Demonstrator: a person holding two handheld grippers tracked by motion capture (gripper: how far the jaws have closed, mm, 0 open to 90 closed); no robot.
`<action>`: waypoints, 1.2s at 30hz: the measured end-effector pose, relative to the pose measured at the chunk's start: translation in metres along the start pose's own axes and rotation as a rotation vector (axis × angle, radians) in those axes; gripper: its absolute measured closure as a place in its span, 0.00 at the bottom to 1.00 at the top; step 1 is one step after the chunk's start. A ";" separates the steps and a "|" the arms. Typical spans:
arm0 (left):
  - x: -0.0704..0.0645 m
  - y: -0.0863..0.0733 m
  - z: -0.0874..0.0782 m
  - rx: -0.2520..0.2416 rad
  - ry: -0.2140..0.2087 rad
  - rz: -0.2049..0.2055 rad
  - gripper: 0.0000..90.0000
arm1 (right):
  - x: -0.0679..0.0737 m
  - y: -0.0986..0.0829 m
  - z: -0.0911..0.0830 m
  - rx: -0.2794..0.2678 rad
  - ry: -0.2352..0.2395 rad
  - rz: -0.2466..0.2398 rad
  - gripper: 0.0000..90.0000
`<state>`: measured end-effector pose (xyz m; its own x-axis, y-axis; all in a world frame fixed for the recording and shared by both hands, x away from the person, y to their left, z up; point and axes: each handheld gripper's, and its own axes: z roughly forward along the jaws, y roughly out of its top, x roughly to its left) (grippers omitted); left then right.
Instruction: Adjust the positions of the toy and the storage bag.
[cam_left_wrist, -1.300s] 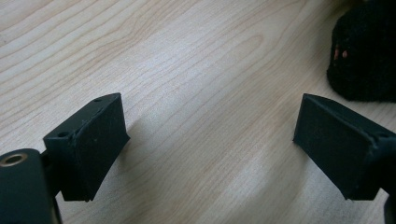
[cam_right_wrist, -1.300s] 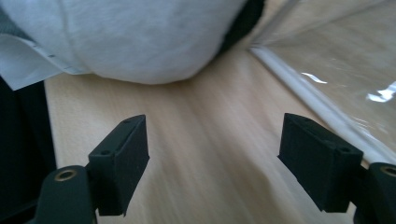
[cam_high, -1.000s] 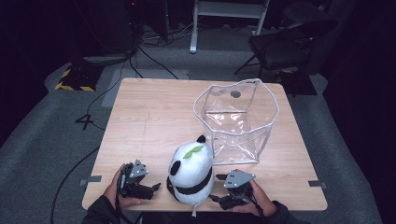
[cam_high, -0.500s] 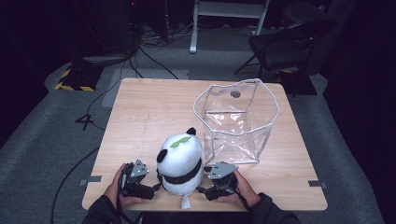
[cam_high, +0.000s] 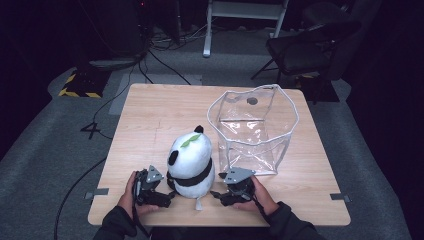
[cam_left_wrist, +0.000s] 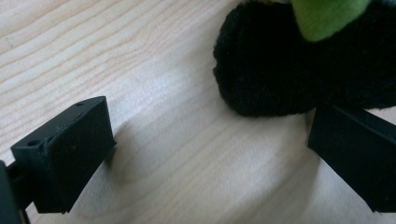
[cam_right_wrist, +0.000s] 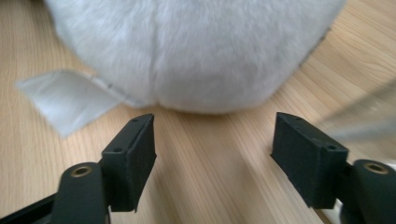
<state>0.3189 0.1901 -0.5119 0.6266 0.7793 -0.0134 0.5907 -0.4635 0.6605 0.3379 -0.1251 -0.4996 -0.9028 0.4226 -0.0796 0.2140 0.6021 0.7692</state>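
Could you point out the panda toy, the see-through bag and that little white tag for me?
panda toy (cam_high: 191, 159): high view, on its white back.
see-through bag (cam_high: 252, 131): high view, on its clear front wall.
white tag (cam_right_wrist: 65, 99): right gripper view, on the flat cloth label lying on the table.

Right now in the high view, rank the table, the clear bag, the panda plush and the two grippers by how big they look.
1. Table, by far the largest.
2. Clear bag.
3. Panda plush, somewhat smaller than the bag.
4. Left gripper and right gripper: they look about alike, so I won't rank one over the other.
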 end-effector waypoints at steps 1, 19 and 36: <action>0.000 0.001 0.001 -0.002 0.004 0.000 0.00 | -0.002 -0.002 -0.003 0.001 0.000 0.000 0.32; -0.001 0.024 0.021 -0.005 0.034 -0.040 0.00 | -0.066 -0.081 -0.105 0.025 -0.190 0.161 0.30; -0.010 0.011 -0.008 -0.054 -0.019 0.030 0.18 | -0.081 -0.115 -0.124 0.104 -0.221 0.201 0.26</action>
<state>0.3149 0.1802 -0.4988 0.6536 0.7568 -0.0067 0.5434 -0.4631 0.7002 0.3404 -0.3129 -0.5025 -0.7382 0.6702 -0.0772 0.4270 0.5528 0.7156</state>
